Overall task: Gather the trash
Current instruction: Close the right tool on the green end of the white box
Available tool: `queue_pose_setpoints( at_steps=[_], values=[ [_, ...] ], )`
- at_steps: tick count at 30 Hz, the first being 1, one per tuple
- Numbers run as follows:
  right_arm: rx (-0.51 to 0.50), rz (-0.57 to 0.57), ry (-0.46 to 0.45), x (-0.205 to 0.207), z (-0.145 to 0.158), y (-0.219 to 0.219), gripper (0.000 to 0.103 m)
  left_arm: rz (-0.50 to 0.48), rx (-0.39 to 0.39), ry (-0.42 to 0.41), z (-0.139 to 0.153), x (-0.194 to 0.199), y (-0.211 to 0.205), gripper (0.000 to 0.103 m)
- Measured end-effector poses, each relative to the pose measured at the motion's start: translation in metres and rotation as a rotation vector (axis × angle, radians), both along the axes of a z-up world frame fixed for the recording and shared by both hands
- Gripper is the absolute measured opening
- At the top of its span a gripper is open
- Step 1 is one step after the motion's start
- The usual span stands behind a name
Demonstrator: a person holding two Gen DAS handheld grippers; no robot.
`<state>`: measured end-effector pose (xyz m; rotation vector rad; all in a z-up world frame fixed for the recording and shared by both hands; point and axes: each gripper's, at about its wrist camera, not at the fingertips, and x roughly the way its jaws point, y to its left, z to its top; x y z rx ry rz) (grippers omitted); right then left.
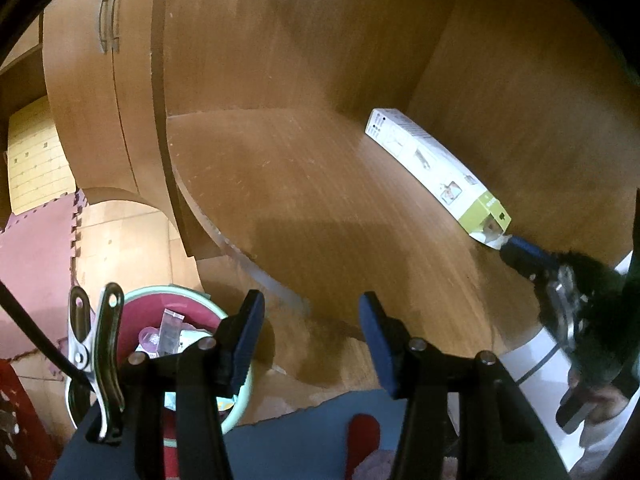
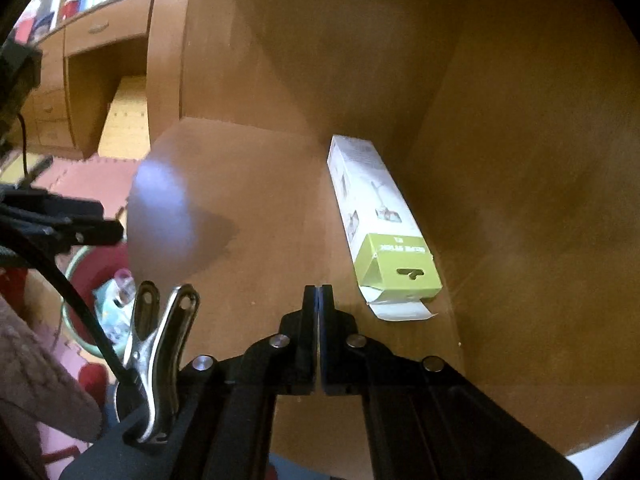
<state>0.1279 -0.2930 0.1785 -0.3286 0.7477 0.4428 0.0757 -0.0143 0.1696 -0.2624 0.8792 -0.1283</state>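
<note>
one carton on wooden shelf; one pink bin below

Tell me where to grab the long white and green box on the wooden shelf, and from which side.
Grip the box across its narrow width at the green near end, coming in from the front. It lies flat, lengthwise along the right wall, so the far end is harder to reach. The right gripper has shut jaws and must open first.
</note>
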Motion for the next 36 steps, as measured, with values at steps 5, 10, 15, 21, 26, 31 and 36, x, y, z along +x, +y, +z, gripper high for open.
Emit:
queue_pose_setpoints(
  at_steps=[5, 10, 15, 21, 26, 31, 36],
  values=[
    [0.04, -0.072, -0.01, 0.027, 0.013, -0.008, 0.066, 0.001, 0.011, -0.003, 0.003, -0.003, 0.0, 0.052],
    [0.017, -0.114, 0.075, 0.069, -0.008, -0.007, 0.071, 0.016, 0.018, 0.002, 0.004, -0.003, 0.004, 0.052],
    [-0.018, -0.121, 0.067, 0.088, -0.024, -0.001, 0.073, 0.039, 0.037, 0.007, 0.004, -0.005, 0.011, 0.052],
    [-0.077, -0.042, 0.061, 0.084, -0.023, -0.003, 0.065, 0.058, 0.024, 0.018, 0.004, -0.008, 0.018, 0.052],
    [-0.081, 0.061, 0.042, 0.065, -0.019, -0.005, 0.037, 0.063, 0.032, 0.017, 0.008, -0.012, 0.017, 0.052],
    [-0.065, 0.078, 0.025, 0.051, -0.014, -0.01, 0.037, 0.06, 0.038, 0.01, 0.01, -0.013, 0.015, 0.052],
    [-0.022, -0.018, 0.028, 0.073, -0.013, -0.019, 0.073, 0.056, 0.044, 0.012, 0.009, -0.011, 0.015, 0.052]
  ],
)
